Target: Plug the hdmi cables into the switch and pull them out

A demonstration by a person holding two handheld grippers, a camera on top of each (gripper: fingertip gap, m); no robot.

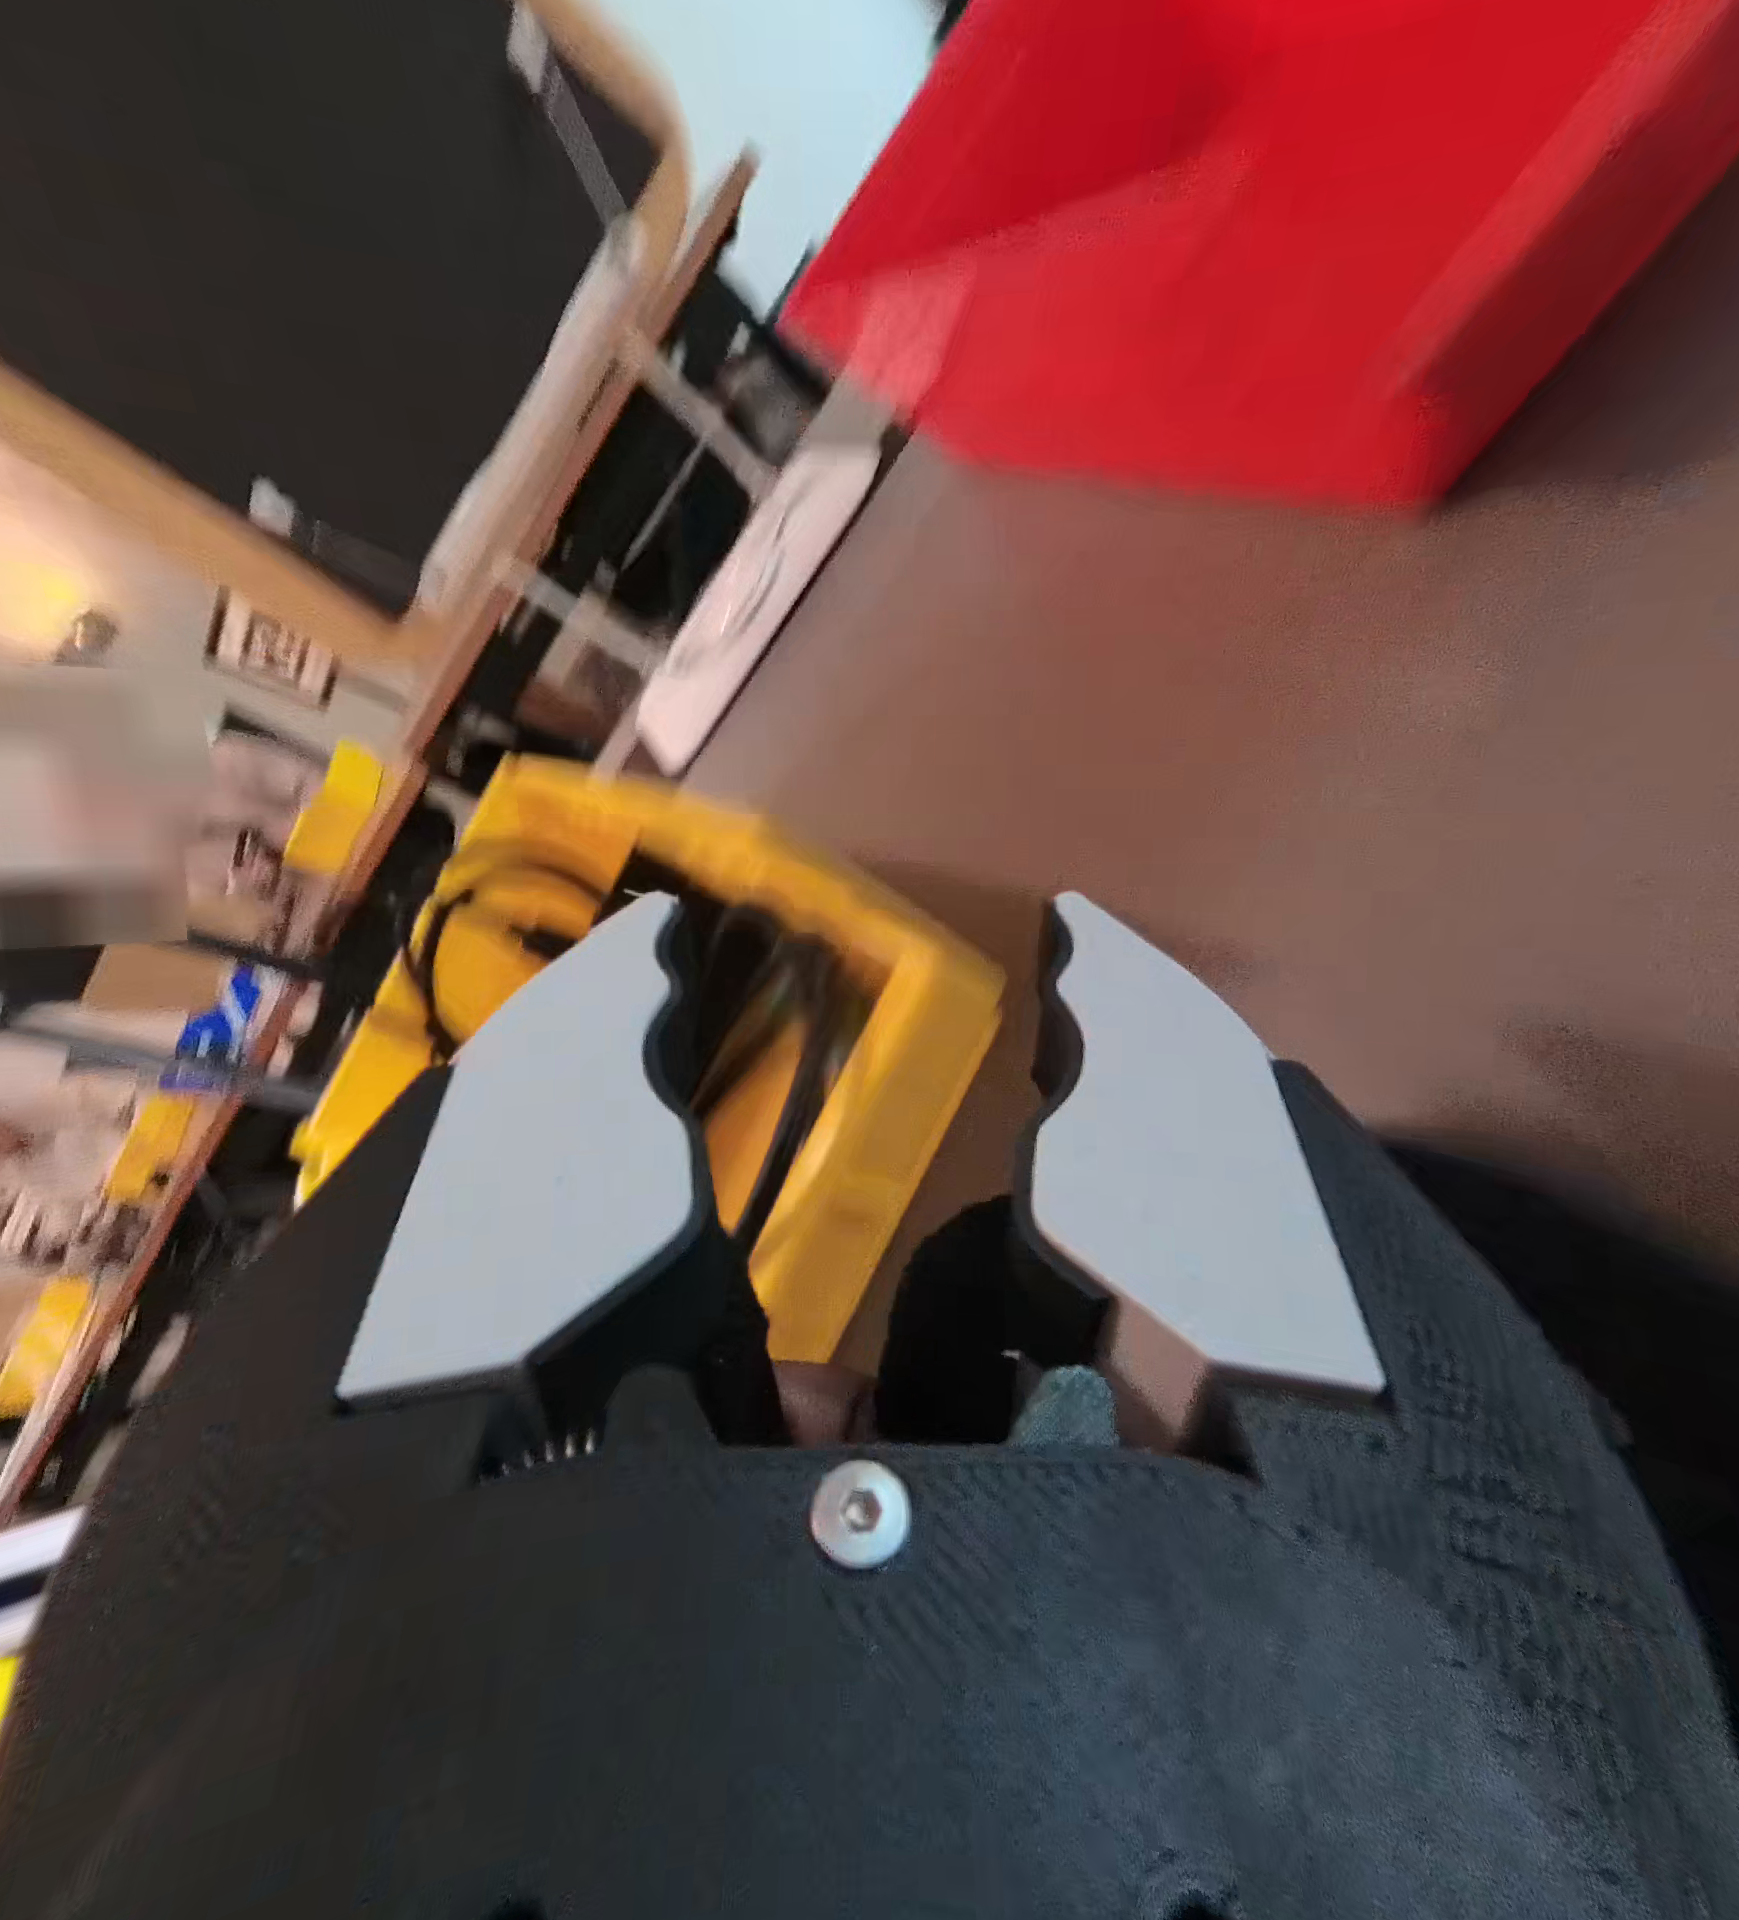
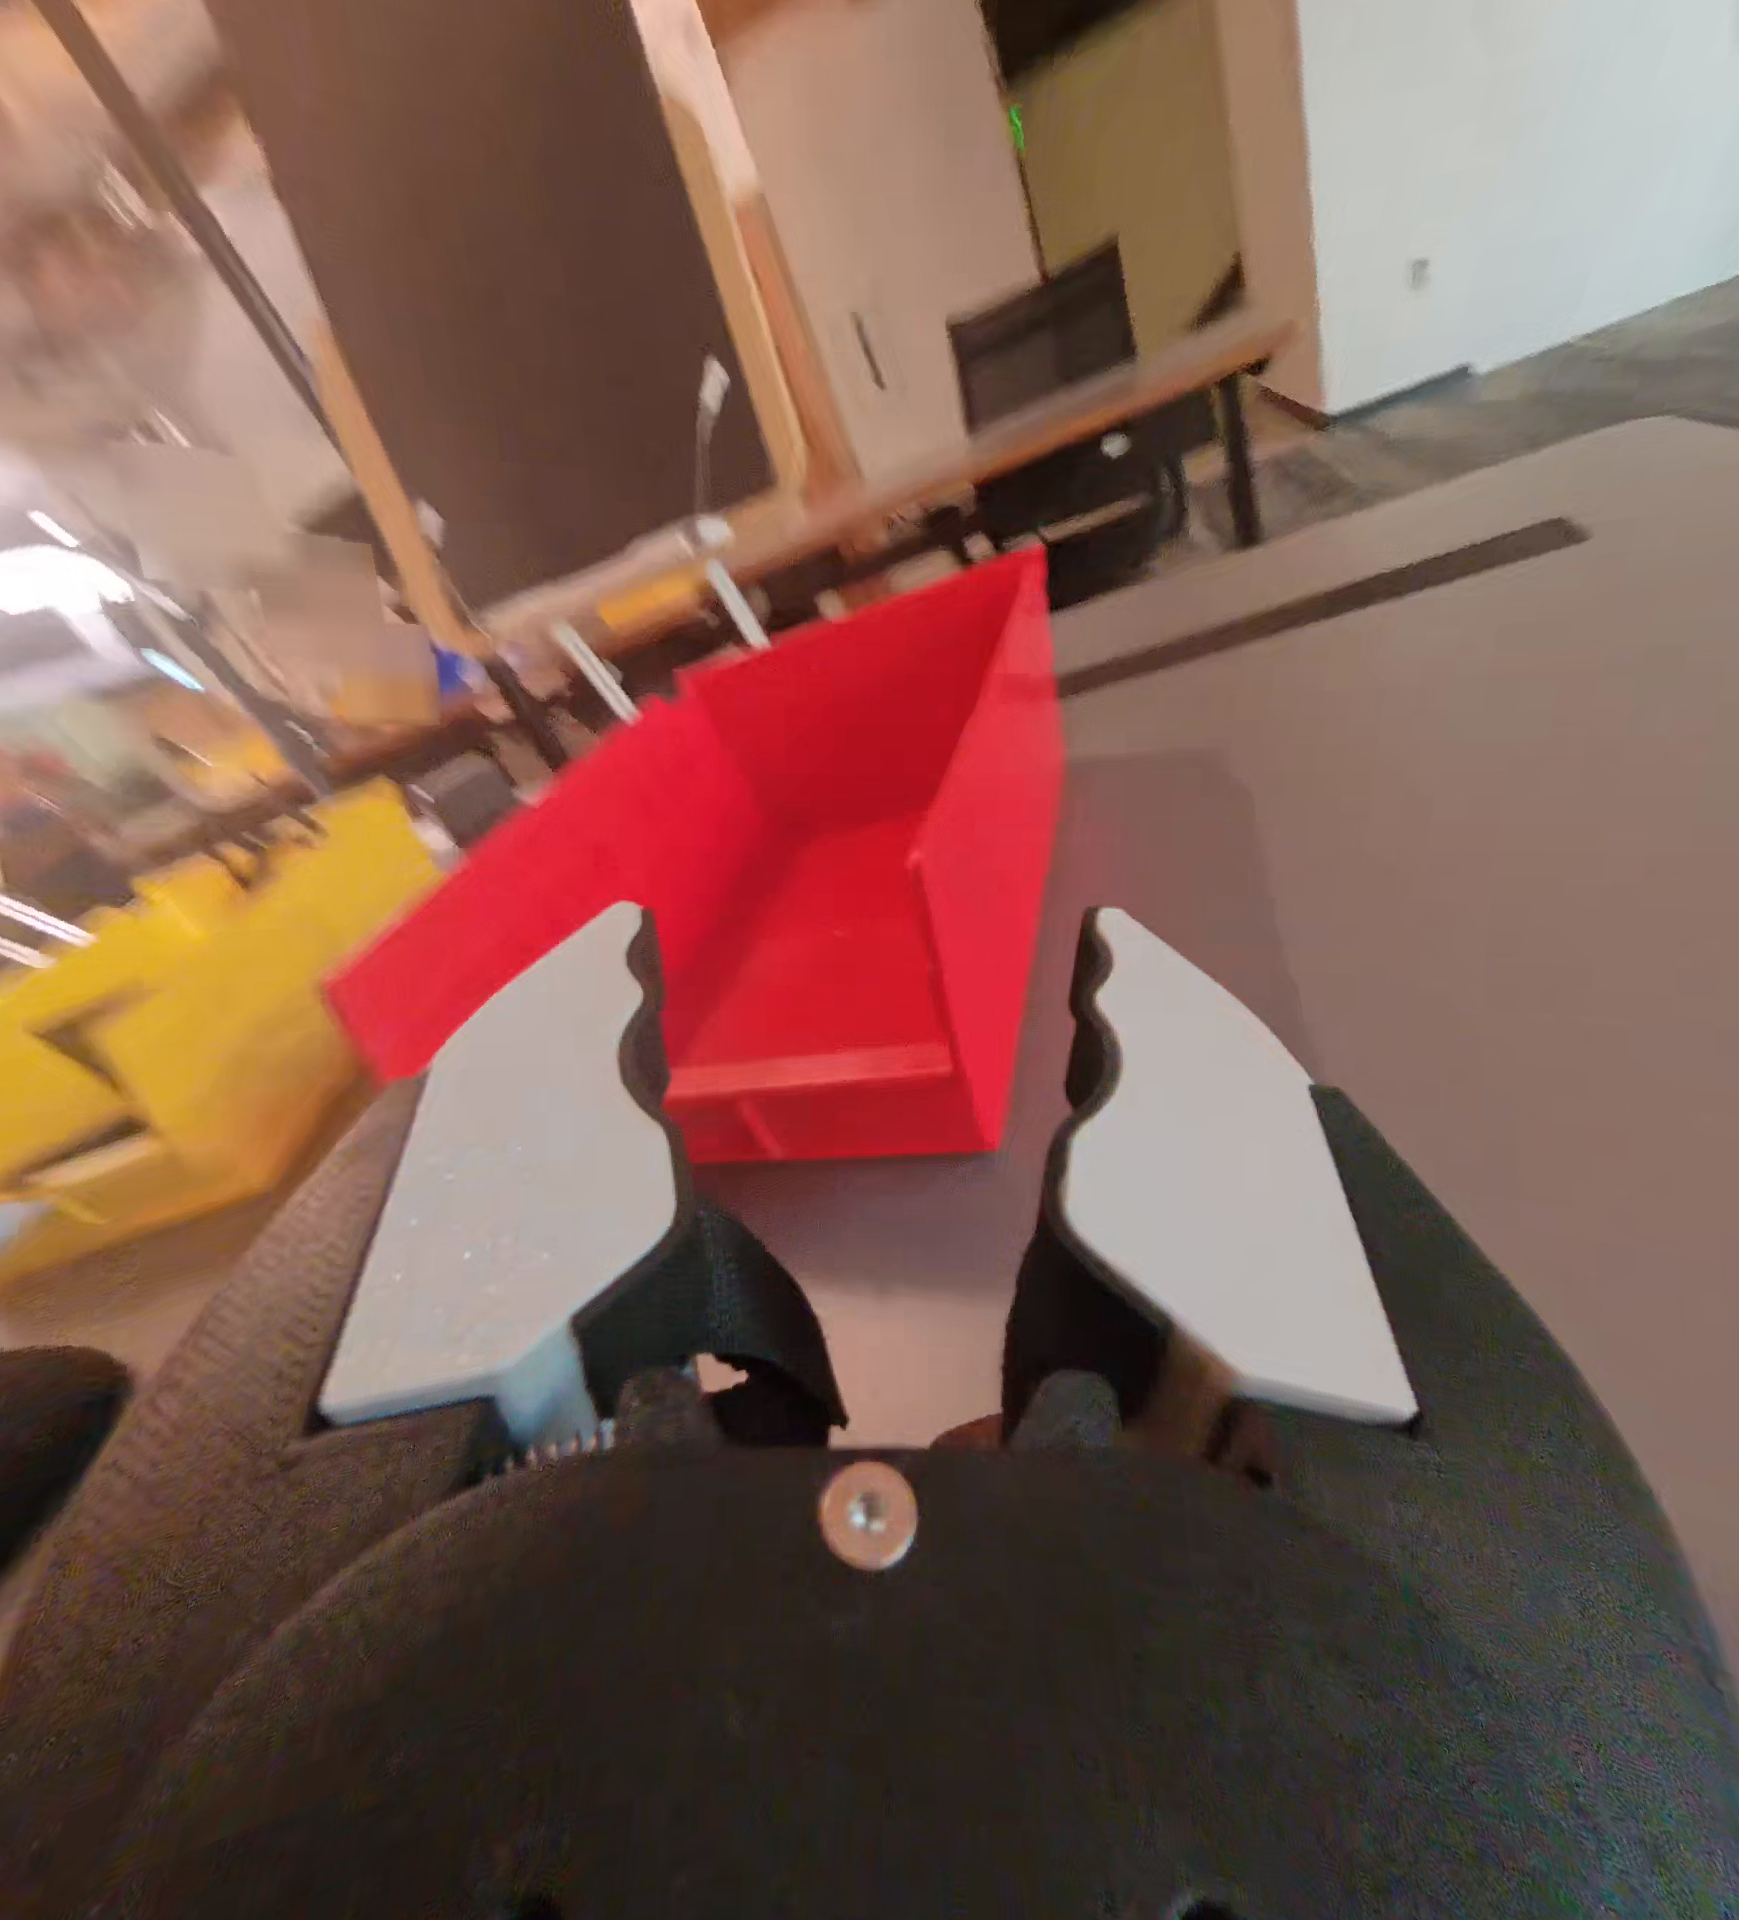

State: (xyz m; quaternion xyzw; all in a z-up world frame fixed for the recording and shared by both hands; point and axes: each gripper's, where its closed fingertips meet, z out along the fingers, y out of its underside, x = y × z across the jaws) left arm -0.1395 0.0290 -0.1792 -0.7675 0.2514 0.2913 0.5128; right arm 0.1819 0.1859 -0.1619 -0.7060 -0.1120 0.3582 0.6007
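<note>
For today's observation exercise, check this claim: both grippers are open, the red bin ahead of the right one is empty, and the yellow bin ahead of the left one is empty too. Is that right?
One slip. The left wrist view shows black cables inside the yellow bin, so it is not empty. The rest stands: left gripper and right gripper are open, and the red bin is empty.

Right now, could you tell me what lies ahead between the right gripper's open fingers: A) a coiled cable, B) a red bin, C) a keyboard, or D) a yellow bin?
B: the red bin, apparently empty, sits on the table ahead of the open right gripper.
</note>
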